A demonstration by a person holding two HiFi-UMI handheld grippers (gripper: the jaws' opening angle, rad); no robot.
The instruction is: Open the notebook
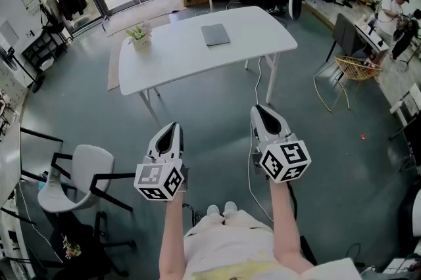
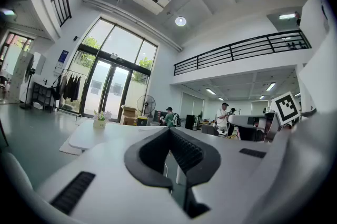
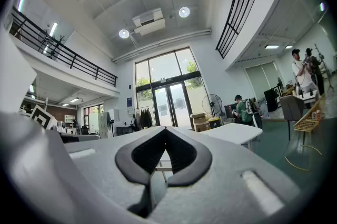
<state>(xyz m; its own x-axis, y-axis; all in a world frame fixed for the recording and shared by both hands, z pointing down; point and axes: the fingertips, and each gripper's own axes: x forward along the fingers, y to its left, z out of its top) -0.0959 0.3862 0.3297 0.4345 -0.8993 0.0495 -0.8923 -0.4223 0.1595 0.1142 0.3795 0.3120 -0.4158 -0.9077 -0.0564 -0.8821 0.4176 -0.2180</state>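
Observation:
A closed grey notebook (image 1: 215, 34) lies flat near the middle of a white table (image 1: 177, 55) across the room. I am standing well short of the table and holding both grippers level in front of me. My left gripper (image 1: 172, 130) is shut, its black pads meeting at the tips with nothing between them. My right gripper (image 1: 261, 112) is shut and empty too. From the left gripper view, the left gripper (image 2: 169, 132) points at the table (image 2: 102, 136). The right gripper (image 3: 165, 131) faces the table's corner (image 3: 234, 132) in the right gripper view.
A small potted plant (image 1: 139, 37) stands at the table's left end. A white office chair (image 1: 79, 173) is on my near left and a wire chair (image 1: 355, 68) on the right. A cable (image 1: 258, 85) trails on the floor. Boxes, a fan and seated people are behind the table.

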